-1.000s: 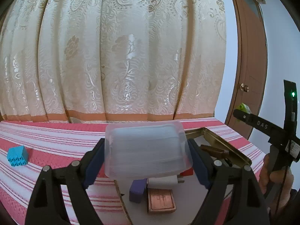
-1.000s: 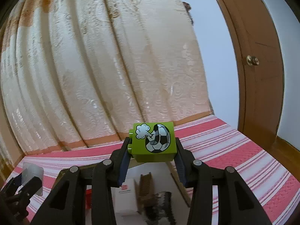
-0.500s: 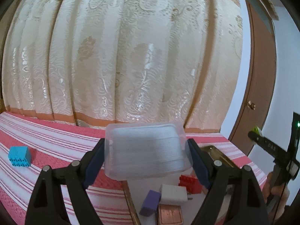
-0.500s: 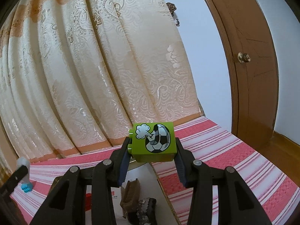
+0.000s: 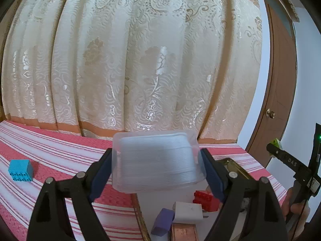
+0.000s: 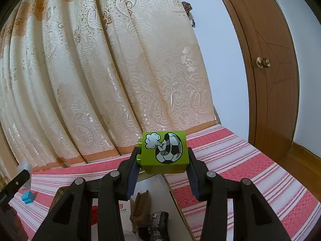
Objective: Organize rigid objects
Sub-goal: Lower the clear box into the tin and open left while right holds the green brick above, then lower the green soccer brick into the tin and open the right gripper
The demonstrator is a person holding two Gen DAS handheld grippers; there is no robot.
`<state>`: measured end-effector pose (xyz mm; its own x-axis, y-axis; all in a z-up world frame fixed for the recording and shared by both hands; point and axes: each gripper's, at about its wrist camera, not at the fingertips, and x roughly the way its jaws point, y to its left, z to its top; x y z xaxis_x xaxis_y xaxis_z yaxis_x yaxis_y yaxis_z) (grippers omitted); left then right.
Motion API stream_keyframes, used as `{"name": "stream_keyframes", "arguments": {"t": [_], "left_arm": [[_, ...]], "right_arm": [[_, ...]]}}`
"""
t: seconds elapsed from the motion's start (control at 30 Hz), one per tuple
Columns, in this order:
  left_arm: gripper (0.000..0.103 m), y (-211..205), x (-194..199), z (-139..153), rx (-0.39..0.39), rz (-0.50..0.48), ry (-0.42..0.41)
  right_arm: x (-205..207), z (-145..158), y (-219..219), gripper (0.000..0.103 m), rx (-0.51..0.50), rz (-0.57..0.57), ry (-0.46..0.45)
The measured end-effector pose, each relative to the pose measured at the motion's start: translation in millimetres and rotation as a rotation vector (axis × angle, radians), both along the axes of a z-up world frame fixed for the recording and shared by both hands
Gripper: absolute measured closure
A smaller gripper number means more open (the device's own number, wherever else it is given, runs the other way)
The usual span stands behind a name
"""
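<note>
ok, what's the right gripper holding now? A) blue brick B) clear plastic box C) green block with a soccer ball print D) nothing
C: the right gripper is shut on the green block, its pads pressing both sides; the clear box is in the left gripper.

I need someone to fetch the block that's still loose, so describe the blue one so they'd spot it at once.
On the red-and-white striped cloth in front of the curtain, look far left of the tray. The blue block sits there alone, the only loose piece outside the tray.
</note>
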<state>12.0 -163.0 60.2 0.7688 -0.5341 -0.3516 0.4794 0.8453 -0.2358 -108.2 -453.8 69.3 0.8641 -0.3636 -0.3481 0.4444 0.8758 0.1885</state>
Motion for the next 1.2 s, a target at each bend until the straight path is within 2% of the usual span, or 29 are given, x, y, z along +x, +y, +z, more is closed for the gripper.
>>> {"name": "stream_keyframes", "arguments": {"t": [0.33, 0.43, 0.53, 0.7, 0.77, 0.87, 0.93, 0.97, 1.03, 1.07, 1.2], "left_arm": [[0.019, -40.7, 10.0, -16.2, 0.086, -0.062, 0.064], [0.019, -57.7, 15.5, -24.2, 0.113, -0.079, 0.120], [0.019, -70.2, 12.0, -29.1, 0.169, -0.079, 0.121], [0.019, -75.9, 12.1, -31.4, 0.213, -0.058, 0.127], [0.019, -77.3, 17.7, -34.0, 0.229, -0.041, 0.165], [0.018, -86.6, 25.8, -43.6, 0.292, -0.060, 0.234], [0.017, -85.9, 21.9, -41.9, 0.292, -0.063, 0.210], [0.012, -84.2, 19.8, -39.9, 0.283, -0.065, 0.195], [0.000, -79.0, 19.4, -36.9, 0.257, -0.060, 0.192], [0.001, -76.6, 20.1, -35.8, 0.241, -0.058, 0.192], [0.001, -54.6, 22.5, -23.9, 0.165, -0.016, 0.178]], "right_arm": [[20.1, -13.3, 13.0, 0.057, 0.005, 0.055, 0.070], [27.7, -17.0, 19.7, 0.057, 0.000, 0.079, 0.095], [36.2, -22.5, 26.7, 0.057, -0.027, 0.082, 0.141], [47.8, -29.3, 30.8, 0.057, 0.045, 0.157, 0.163], [54.4, -31.9, 35.7, 0.057, 0.067, 0.203, 0.177], [67.6, -40.9, 44.1, 0.056, 0.100, 0.282, 0.239], [73.7, -46.3, 46.8, 0.052, 0.114, 0.300, 0.279], [73.7, -46.3, 45.1, 0.047, 0.127, 0.300, 0.280], [68.2, -40.5, 37.0, 0.034, 0.161, 0.295, 0.236], [62.3, -37.3, 31.1, 0.022, 0.184, 0.286, 0.196], [32.9, -22.3, 5.2, 0.020, 0.231, 0.174, 0.036]]}}
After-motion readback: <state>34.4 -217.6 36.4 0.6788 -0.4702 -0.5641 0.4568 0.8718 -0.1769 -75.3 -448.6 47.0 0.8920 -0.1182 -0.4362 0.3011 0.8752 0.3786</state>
